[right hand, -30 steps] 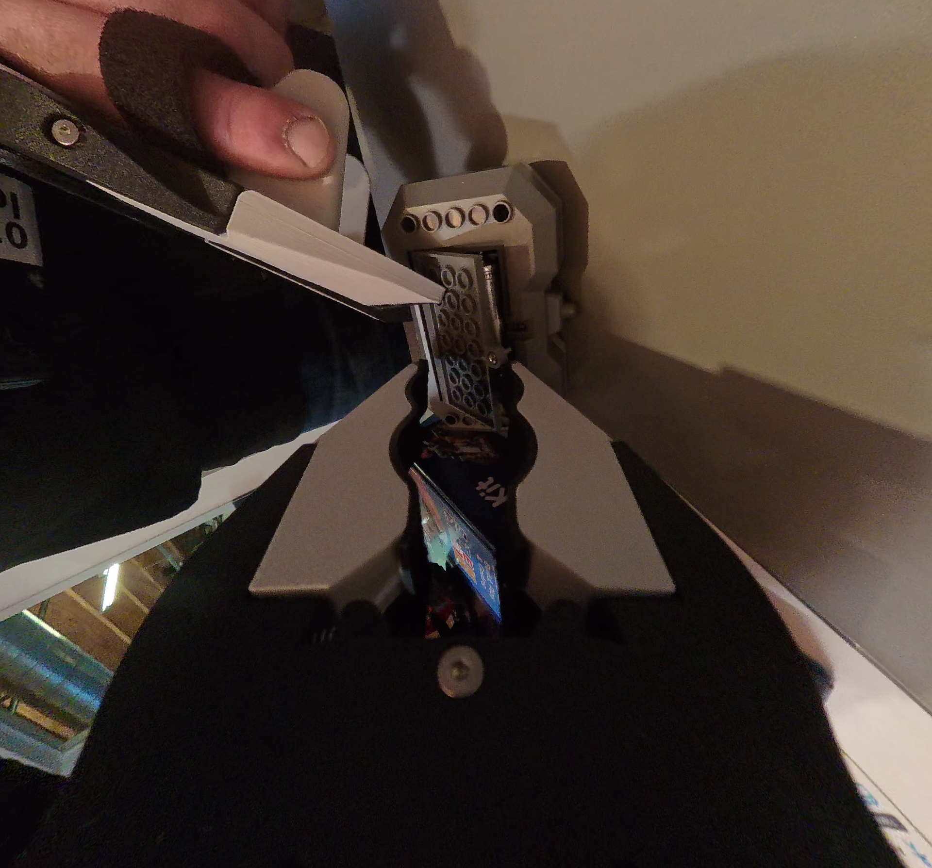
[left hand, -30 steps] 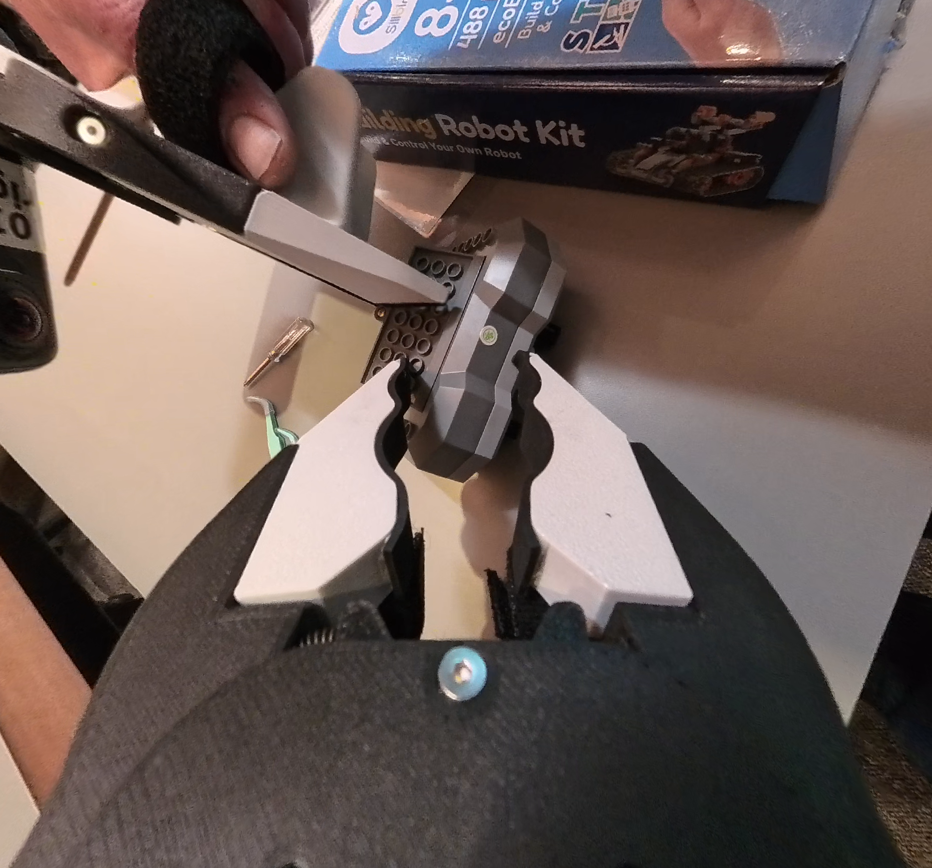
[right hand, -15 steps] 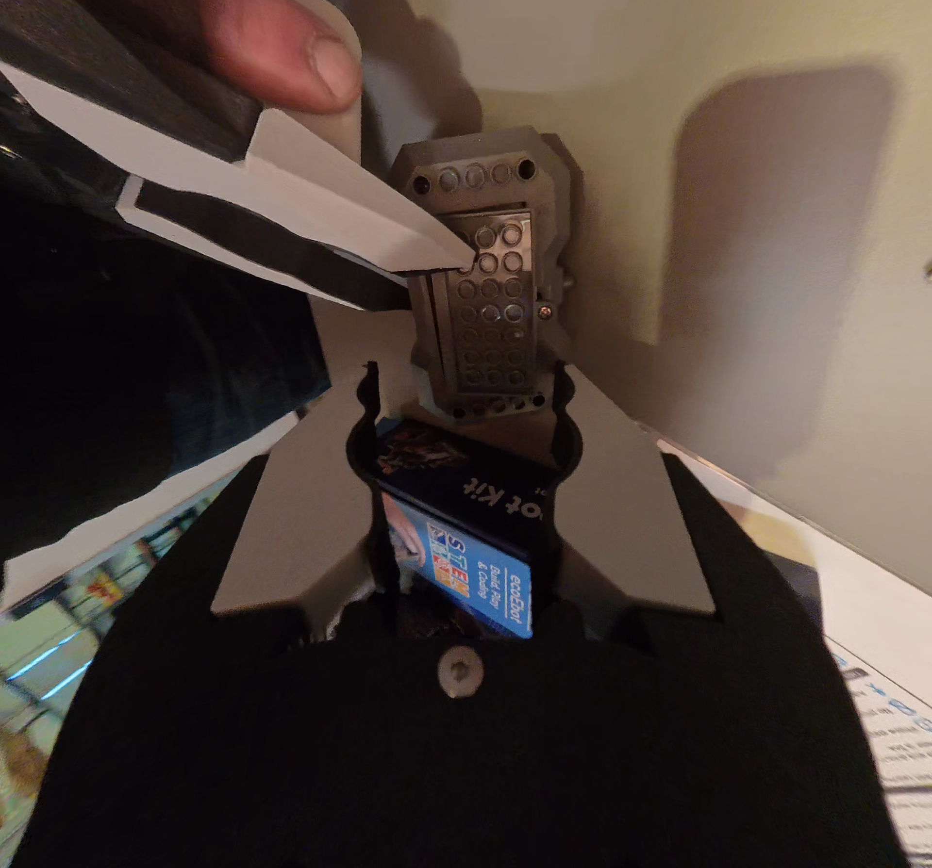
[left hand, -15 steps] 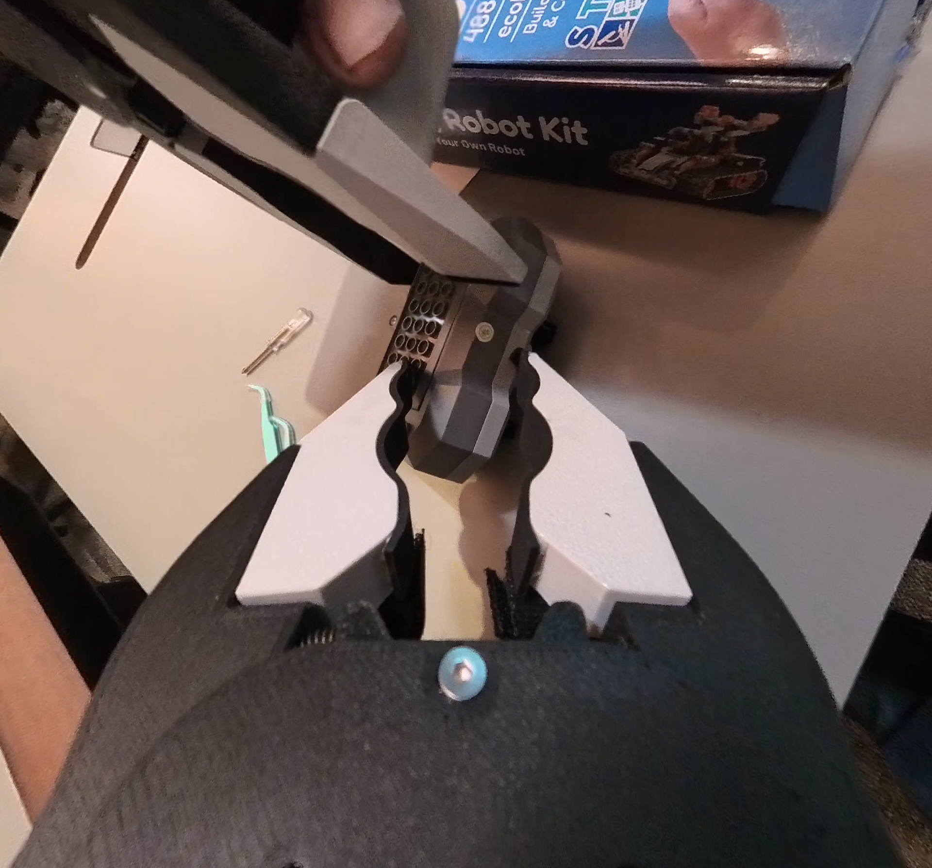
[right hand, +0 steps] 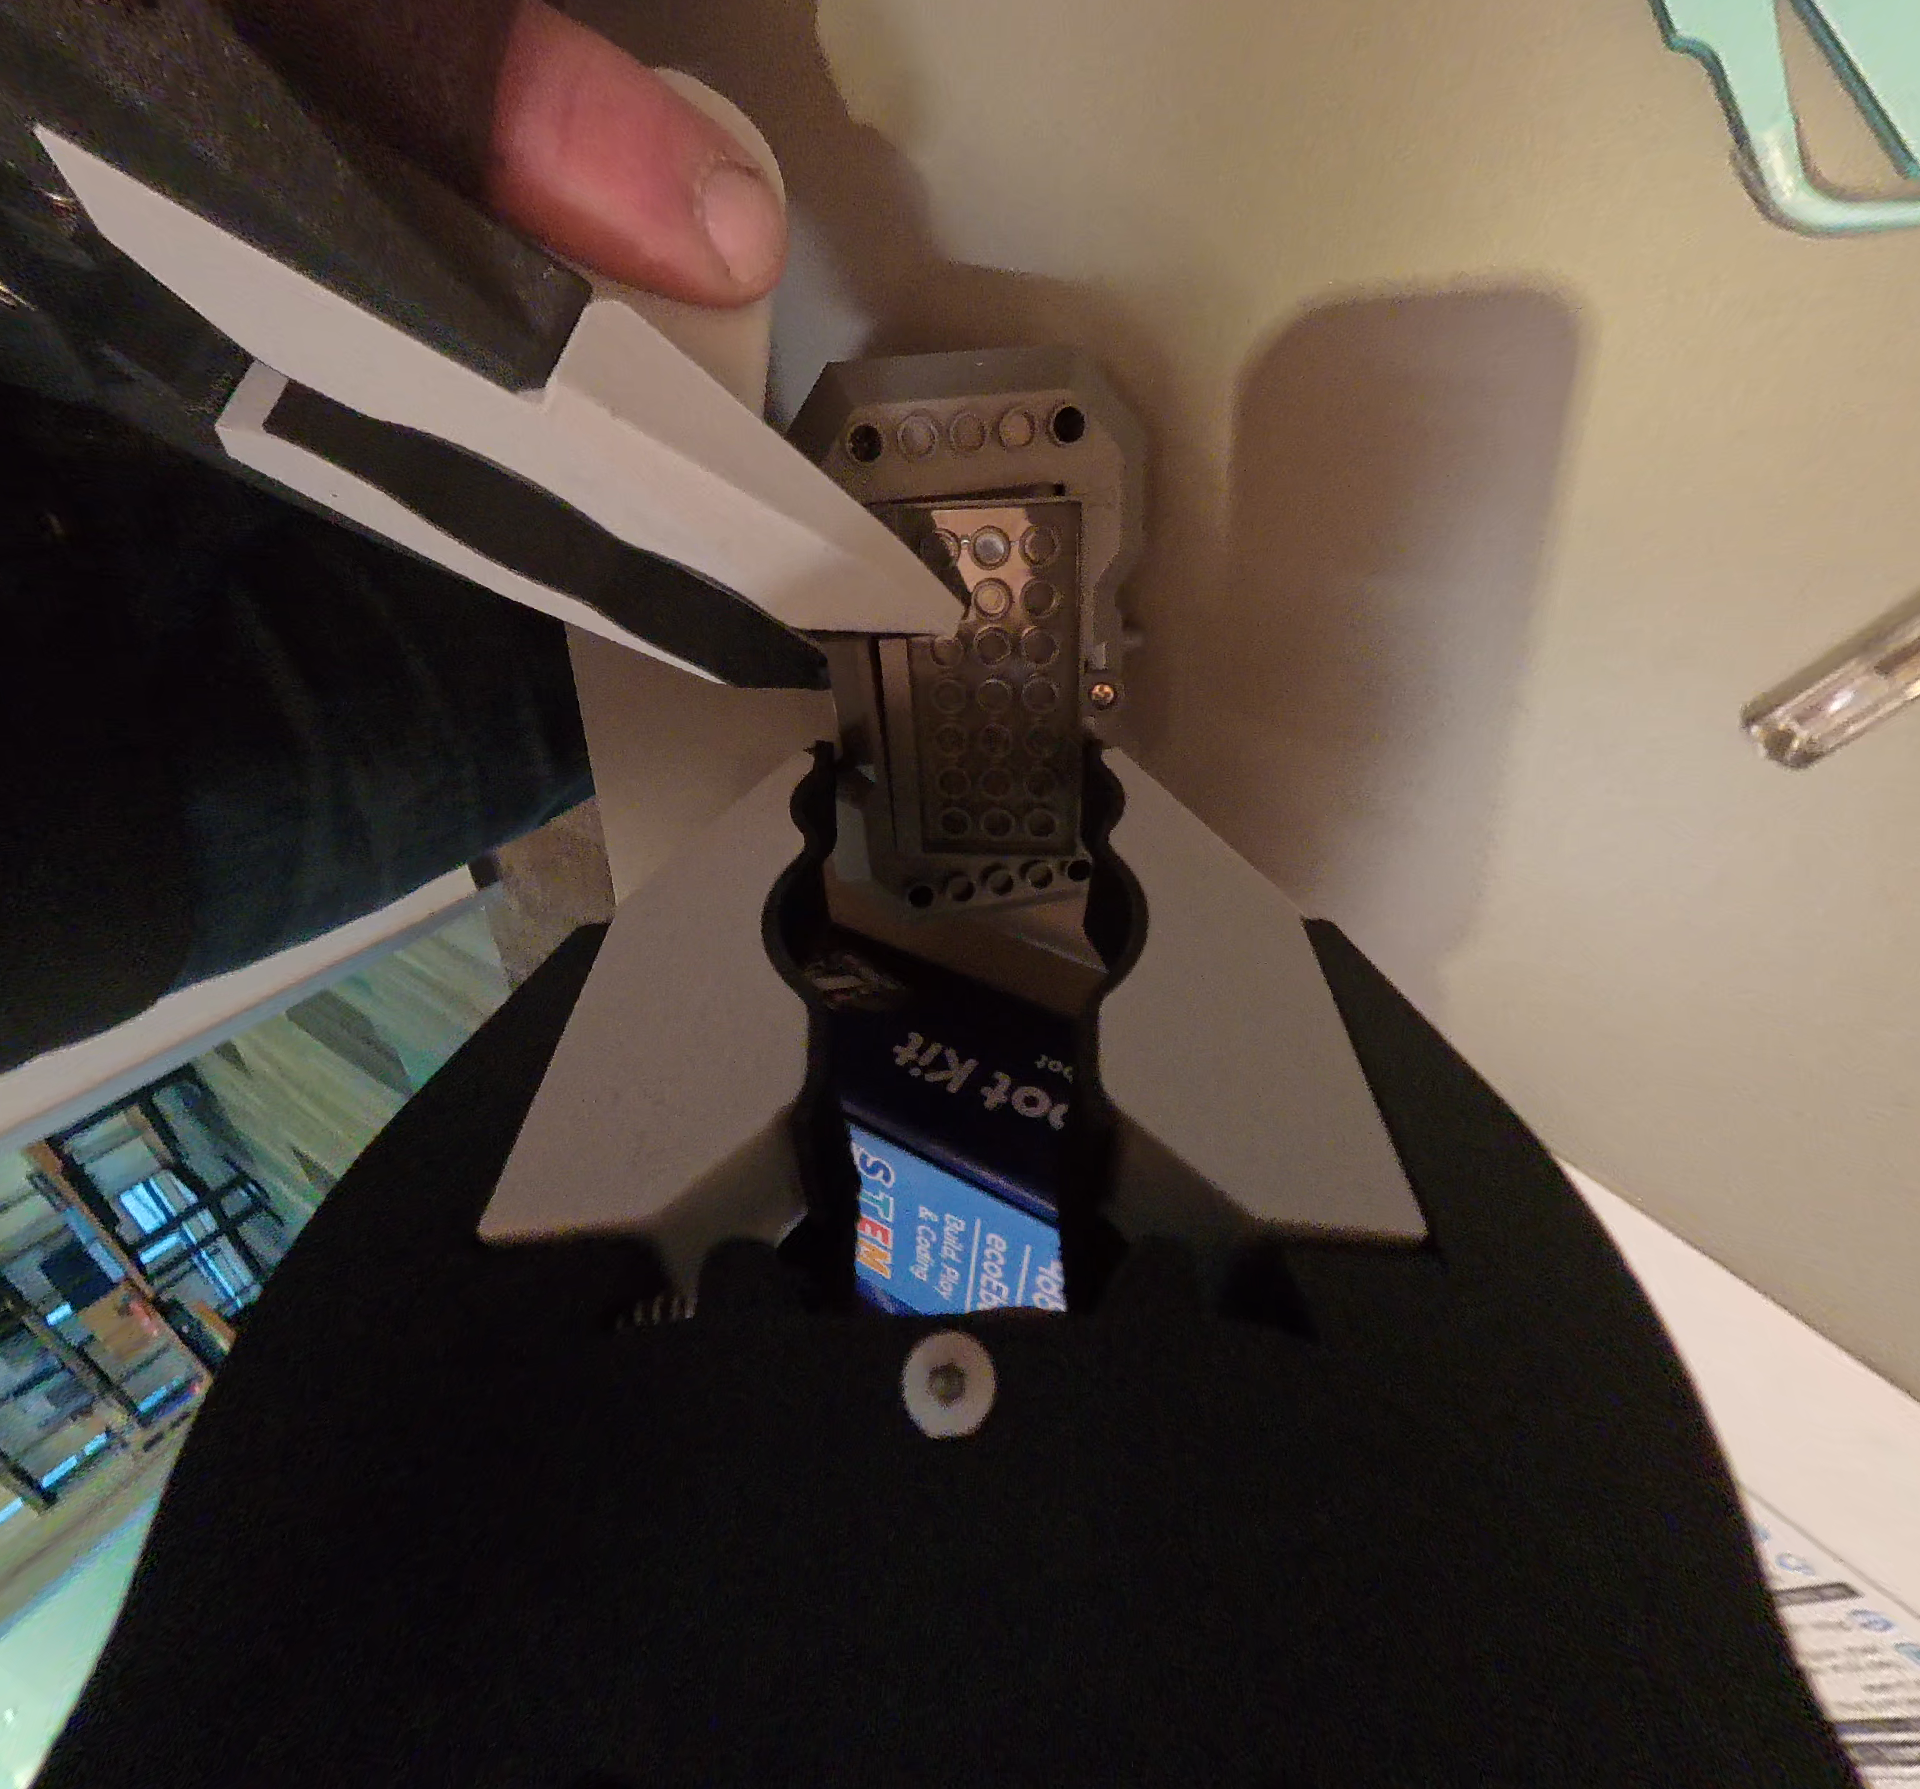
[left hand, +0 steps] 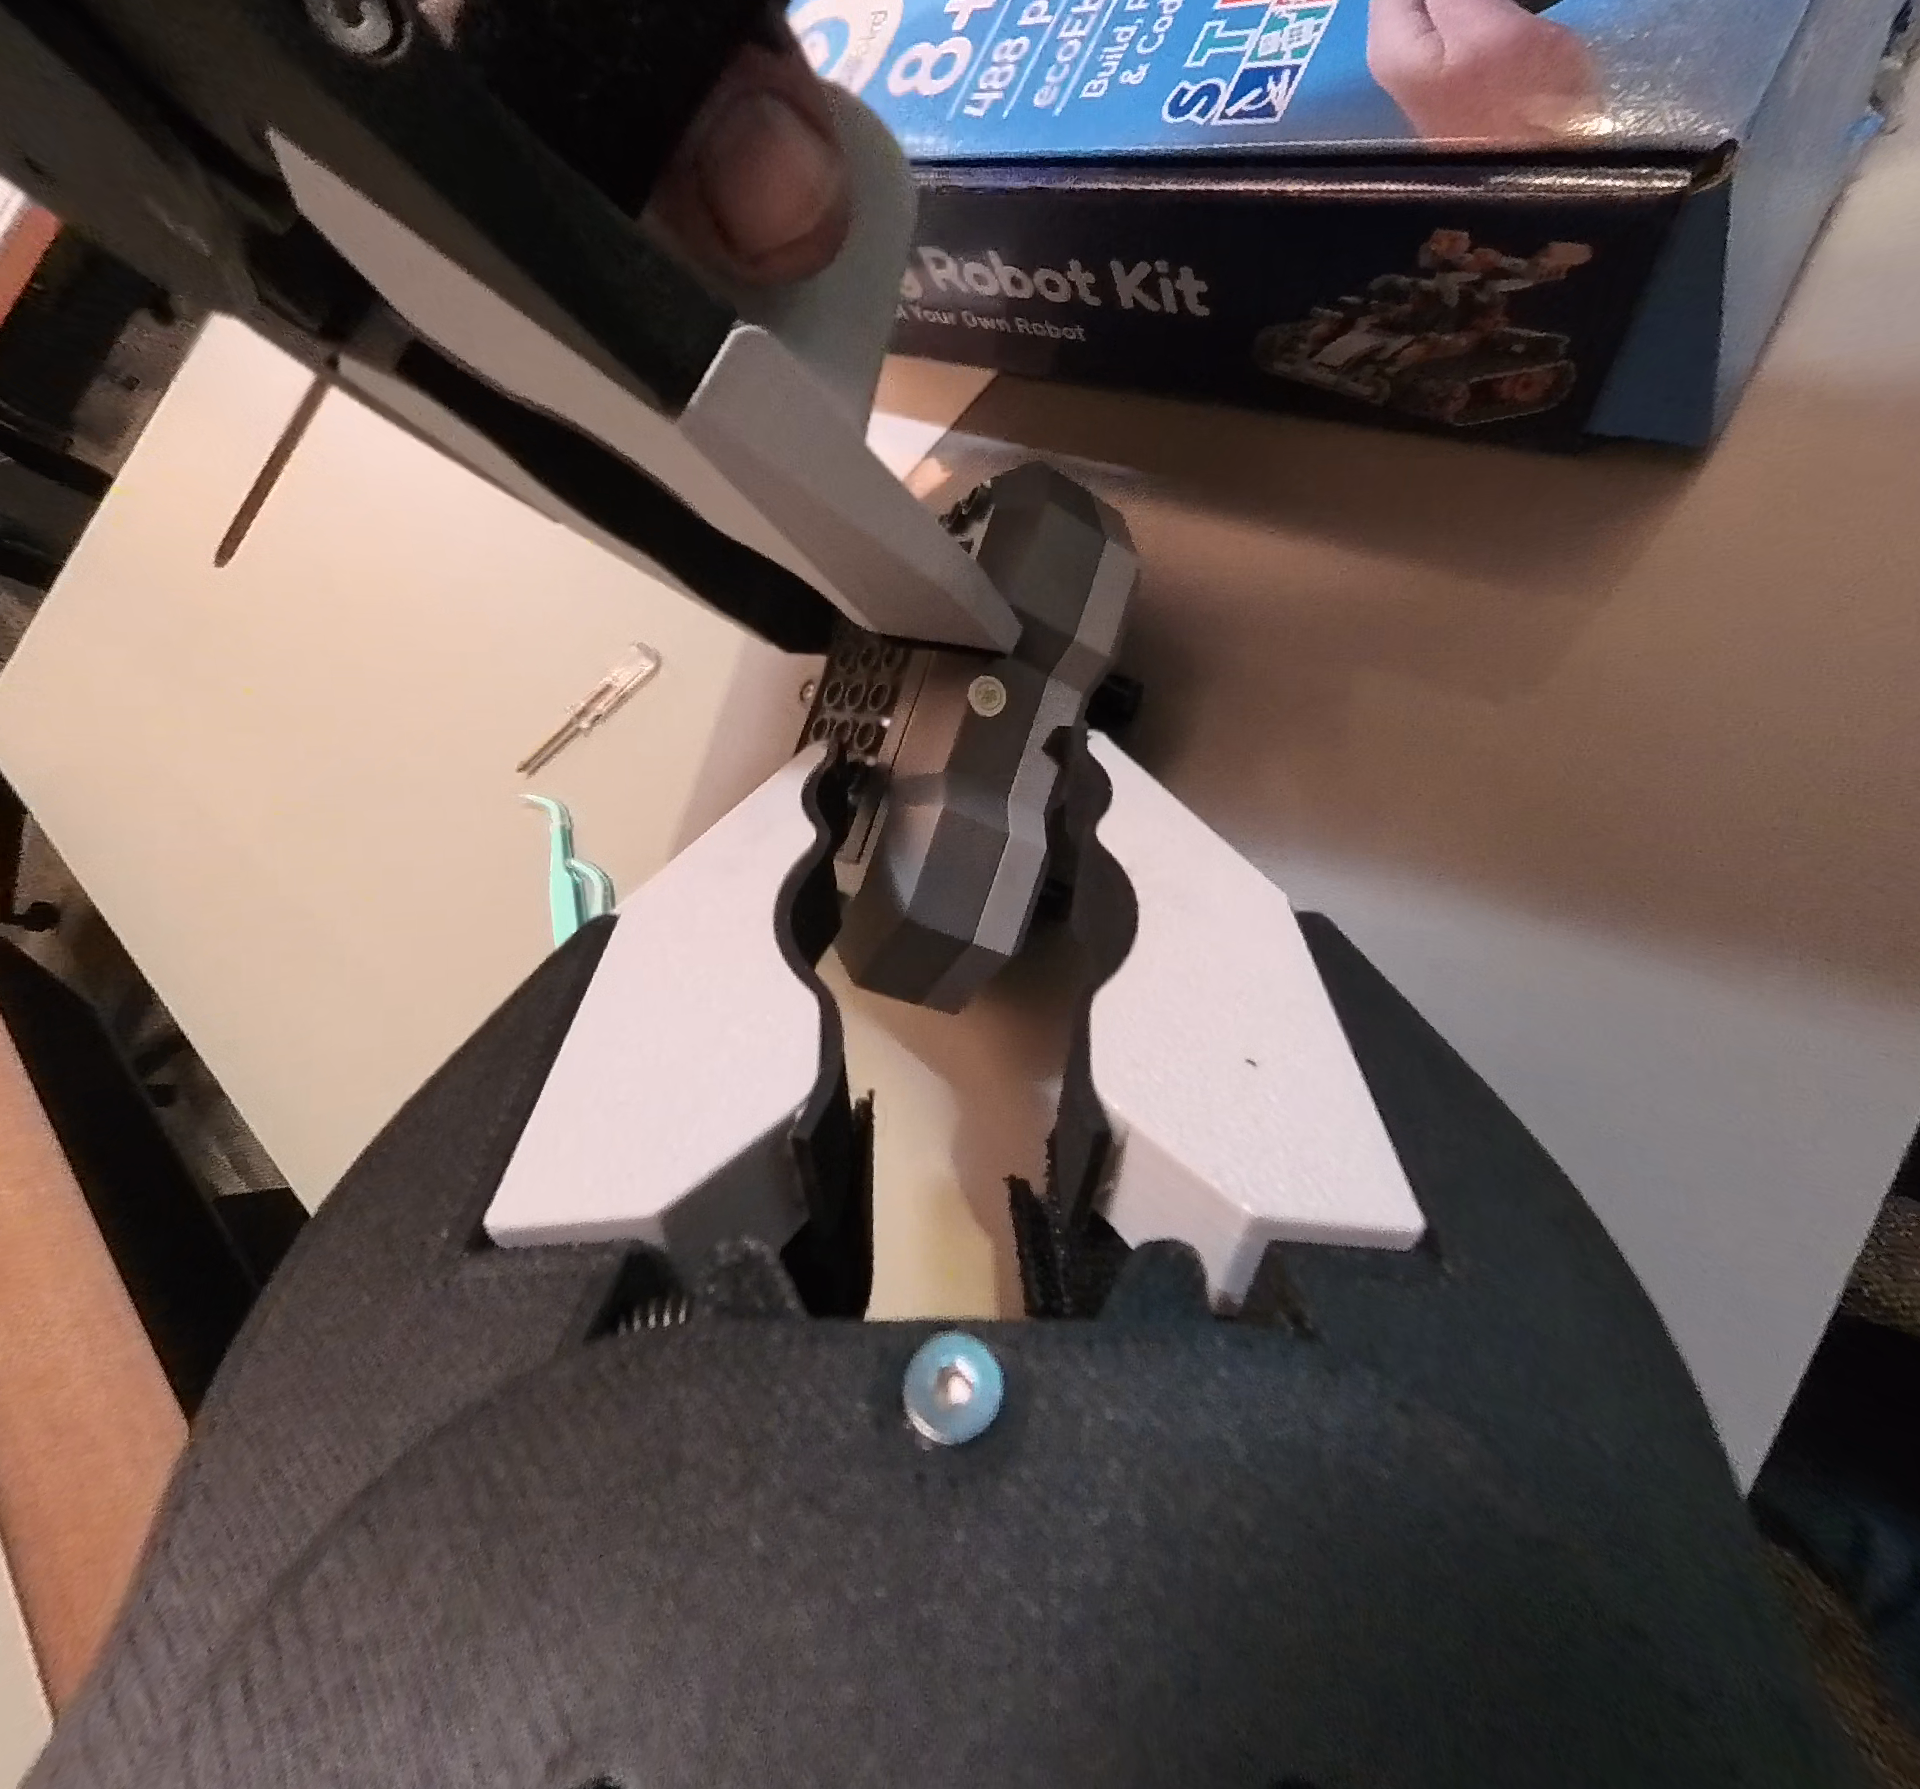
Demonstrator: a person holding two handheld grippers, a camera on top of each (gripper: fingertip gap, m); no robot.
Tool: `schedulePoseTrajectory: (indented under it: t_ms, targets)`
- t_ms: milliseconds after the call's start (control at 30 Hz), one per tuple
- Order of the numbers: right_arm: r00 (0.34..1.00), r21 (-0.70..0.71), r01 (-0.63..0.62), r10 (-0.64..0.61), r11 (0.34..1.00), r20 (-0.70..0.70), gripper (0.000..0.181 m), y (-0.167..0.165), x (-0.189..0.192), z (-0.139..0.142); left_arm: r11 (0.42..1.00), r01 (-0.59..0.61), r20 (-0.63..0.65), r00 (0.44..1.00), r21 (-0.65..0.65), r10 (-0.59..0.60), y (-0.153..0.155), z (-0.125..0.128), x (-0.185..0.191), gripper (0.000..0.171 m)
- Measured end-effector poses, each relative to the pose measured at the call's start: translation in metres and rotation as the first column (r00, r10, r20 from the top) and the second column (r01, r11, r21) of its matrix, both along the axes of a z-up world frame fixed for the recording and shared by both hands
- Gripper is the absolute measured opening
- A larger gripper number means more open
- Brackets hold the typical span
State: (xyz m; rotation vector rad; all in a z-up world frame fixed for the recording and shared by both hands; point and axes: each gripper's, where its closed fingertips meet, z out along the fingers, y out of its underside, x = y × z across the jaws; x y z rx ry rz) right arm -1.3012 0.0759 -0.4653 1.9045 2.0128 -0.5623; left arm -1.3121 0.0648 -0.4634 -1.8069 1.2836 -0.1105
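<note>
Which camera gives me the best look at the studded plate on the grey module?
The right wrist view: the studded plate faces the camera almost squarely, with most of its stud rows visible on the grey module. The left wrist view catches the plate only edge-on, as a narrow sliver with a few studs.

All the readable print sits on a cardboard box [left hand: 1299,4] lying on the bench [left hand: 1455,804]. Its blue top face carries a round white logo, large white numerals, several lines of white words and a row of multicoloured capitals. Its dark front face below carries a bold white title with a smaller line beneath. Between the right gripper's [right hand: 961,763] fingers the same box [right hand: 956,1168] shows, its print upside down. Well right of the box, a white sheet [right hand: 1849,1635] bears print too small to read.
</note>
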Motion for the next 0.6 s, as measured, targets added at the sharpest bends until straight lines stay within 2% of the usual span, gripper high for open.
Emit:
schedulePoseTrajectory:
  t_ms: [100, 233, 367, 600]
  targets:
    - [0.999, -0.035, -0.05, 0.05, 0.998, 0.01, 0.044, -0.002, 0.0, 0.001, 1.0, -0.019, 0.016, 1.0, 0.017, 0.019, 0.0, 0.002, -0.002, 0.046]
    - [0.999, -0.059, -0.036, 0.036, 0.998, -0.002, 0.044, -0.002, -0.004, 0.001, 0.998, -0.063, 0.053, 0.997, -0.011, 0.063, 0.001, 0.004, -0.008, 0.049]
    - [1.0, -0.075, -0.023, 0.022, 0.997, -0.008, 0.043, -0.001, -0.006, 0.002, 0.991, -0.116, 0.092, 0.988, -0.073, 0.122, 0.006, 0.004, -0.017, 0.059]
    - [1.0, -0.078, -0.004, 0.002, 0.997, -0.023, 0.041, 0.0, -0.011, 0.002, 0.962, -0.182, 0.136, 0.968, -0.201, 0.212, 0.005, -0.004, -0.025, 0.061]
